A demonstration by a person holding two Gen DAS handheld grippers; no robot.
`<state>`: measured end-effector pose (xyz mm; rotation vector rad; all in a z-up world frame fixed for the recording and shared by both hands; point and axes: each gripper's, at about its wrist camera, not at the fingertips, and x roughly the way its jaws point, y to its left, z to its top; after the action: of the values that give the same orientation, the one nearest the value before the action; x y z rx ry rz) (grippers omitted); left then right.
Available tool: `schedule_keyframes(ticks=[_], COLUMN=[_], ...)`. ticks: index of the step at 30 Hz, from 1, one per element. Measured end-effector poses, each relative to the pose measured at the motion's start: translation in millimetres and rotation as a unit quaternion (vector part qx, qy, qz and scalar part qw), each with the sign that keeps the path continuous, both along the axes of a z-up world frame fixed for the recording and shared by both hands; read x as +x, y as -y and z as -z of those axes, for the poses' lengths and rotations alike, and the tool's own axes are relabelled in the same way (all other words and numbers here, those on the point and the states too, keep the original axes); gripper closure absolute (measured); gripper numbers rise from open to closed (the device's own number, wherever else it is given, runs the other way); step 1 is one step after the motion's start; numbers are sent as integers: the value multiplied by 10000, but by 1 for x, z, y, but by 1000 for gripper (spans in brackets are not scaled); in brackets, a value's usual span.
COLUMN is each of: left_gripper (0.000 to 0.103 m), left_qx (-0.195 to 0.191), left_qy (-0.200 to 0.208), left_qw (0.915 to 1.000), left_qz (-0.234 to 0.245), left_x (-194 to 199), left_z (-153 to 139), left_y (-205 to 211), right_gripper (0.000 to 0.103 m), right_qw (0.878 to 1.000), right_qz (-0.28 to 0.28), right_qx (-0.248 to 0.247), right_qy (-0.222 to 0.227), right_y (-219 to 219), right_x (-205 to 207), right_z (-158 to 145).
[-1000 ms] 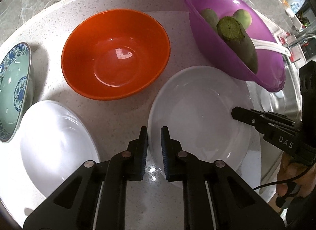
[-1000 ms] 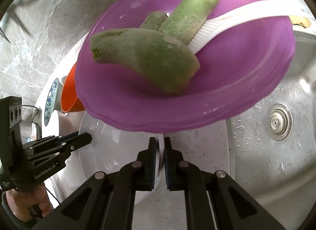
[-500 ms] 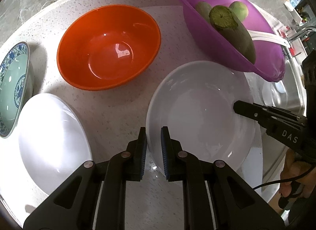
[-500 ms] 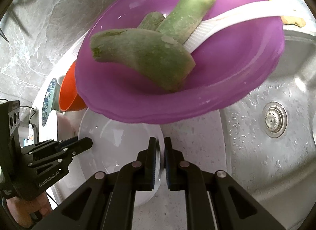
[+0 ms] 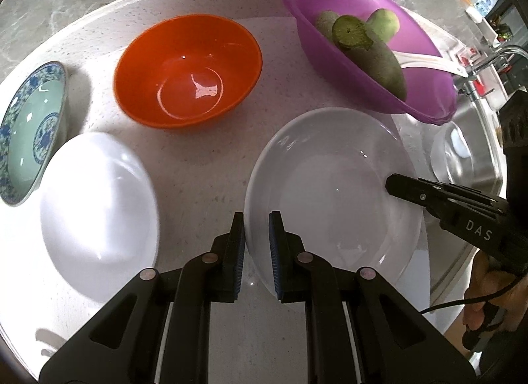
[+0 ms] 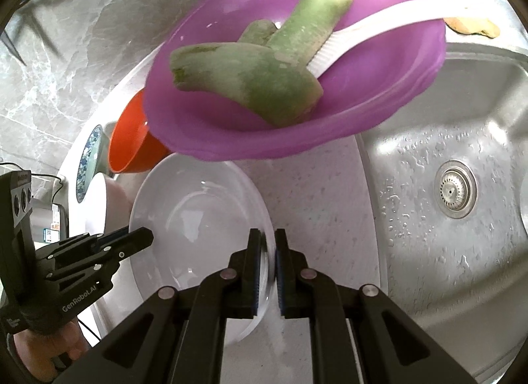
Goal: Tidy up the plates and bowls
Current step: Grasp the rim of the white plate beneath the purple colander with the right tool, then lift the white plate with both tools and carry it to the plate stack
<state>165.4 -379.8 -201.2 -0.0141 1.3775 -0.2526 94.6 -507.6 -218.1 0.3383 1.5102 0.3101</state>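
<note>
A large white plate [image 5: 333, 186] is held between both grippers a little above the counter. My left gripper [image 5: 256, 245] is shut on its near-left rim. My right gripper [image 6: 266, 268] is shut on its opposite rim; the plate also shows in the right wrist view [image 6: 198, 219]. An orange bowl [image 5: 188, 70] sits behind. A second white plate [image 5: 99, 205] lies at the left. A blue-patterned green plate [image 5: 29, 126] lies at the far left.
A purple bowl [image 5: 373, 40] with green vegetables [image 6: 250, 83] and a white ladle [image 6: 373, 27] stands at the back right, overhanging the steel sink [image 6: 462, 159]. The sink drain [image 6: 455, 189] is right of the counter strip. The counter edge curves along the back.
The white plate, held by both grippers, has drawn back from under the purple bowl and towards me. The left view has shifted right; the purple bowl now looks farther off.
</note>
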Motion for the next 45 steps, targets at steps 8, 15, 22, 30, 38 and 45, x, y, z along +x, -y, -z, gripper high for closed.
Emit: schedule_keyframes(ticks=[8, 15, 22, 30, 38, 45], left_gripper=[91, 91, 91, 91, 91, 91], left_qx=[-33, -126, -178, -191, -151, -105], left_qy=[206, 290, 455, 581, 652, 555], left_qw=[9997, 9988, 9960, 9907, 9805, 9713], left_qz=[-130, -379, -751, -1214, -1846, -2309], left_x=[-20, -51, -89, -145, -211, -265], left_z=[-28, -48, -67, -84, -92, -82], left_y=[-17, -45, -94, -164, -247, -313], right_gripper=[93, 93, 93, 93, 93, 93], right_qw=[9999, 9990, 9970, 9910, 9801, 9684], right_qz=[-117, -348, -674, -1213, -1848, -2367], right_qx=[52, 114, 249, 425, 621, 737], right_qy=[115, 239, 304, 364, 375, 270], right_y=[-14, -37, -73, -131, -208, -275], right_x=[-12, -22, -37, -59, -87, -117], right_z=[-24, -44, -60, -75, -88, -87])
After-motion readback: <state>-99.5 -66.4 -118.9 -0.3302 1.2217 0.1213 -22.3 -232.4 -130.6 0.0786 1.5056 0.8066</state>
